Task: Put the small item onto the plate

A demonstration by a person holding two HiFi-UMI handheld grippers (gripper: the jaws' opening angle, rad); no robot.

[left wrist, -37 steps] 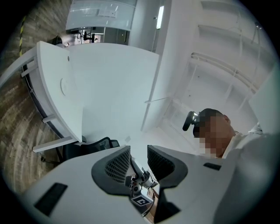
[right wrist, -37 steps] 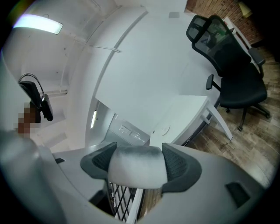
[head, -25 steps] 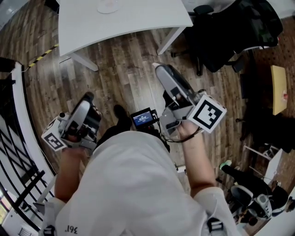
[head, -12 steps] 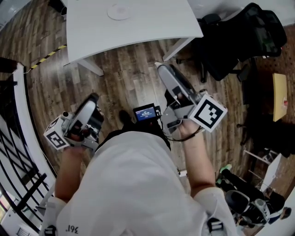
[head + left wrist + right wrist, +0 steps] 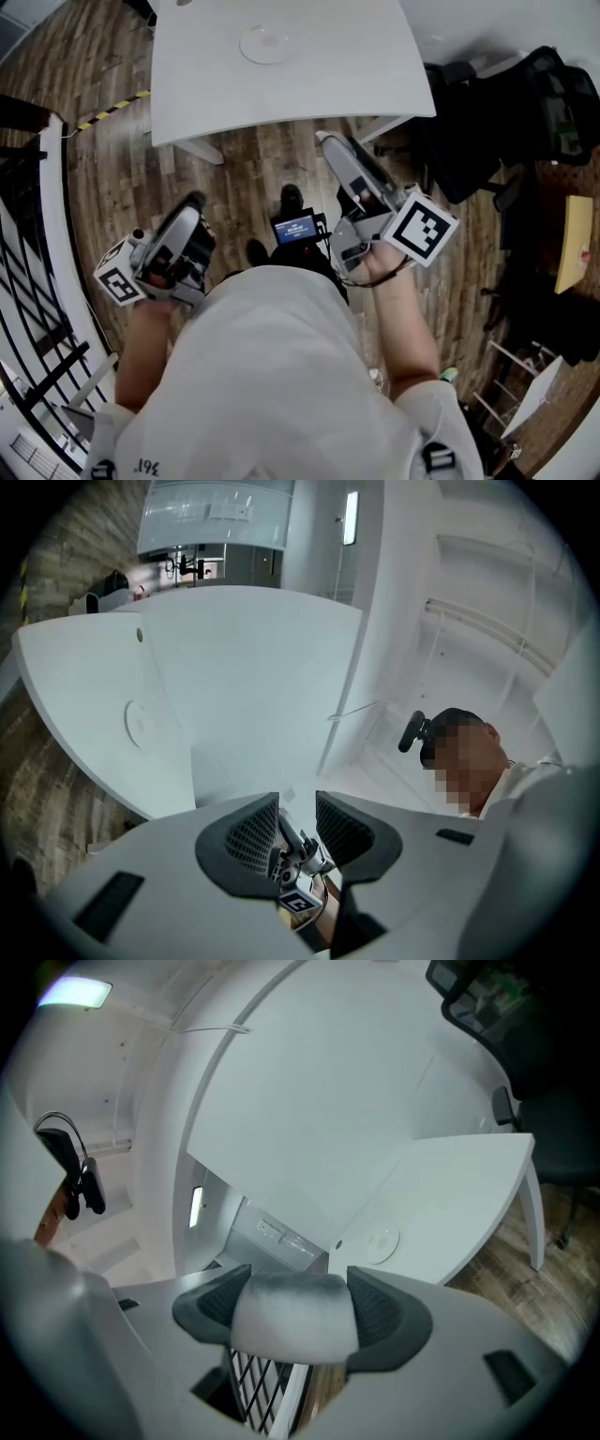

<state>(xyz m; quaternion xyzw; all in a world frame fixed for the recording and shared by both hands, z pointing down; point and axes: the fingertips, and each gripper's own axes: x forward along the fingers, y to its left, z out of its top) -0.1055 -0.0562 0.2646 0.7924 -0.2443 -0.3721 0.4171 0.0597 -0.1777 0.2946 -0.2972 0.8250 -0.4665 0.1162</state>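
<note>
Now gripping a pale item (image 5: 292, 1330) in the right gripper (image 5: 291, 1307), with the left gripper (image 5: 297, 827) parted, empty, far from the plate (image 5: 266, 43).

The white table (image 5: 356, 70) lies bare all round the plate (image 5: 265, 43), so there is open room to reach it from the near edge. A black chair (image 5: 469, 150) crowds the table's right corner, and a railing (image 5: 33, 370) runs along the left.

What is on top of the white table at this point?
A round pale plate, seemingly empty, lies on the white table. The table's far end is cut off by the frame.
</note>
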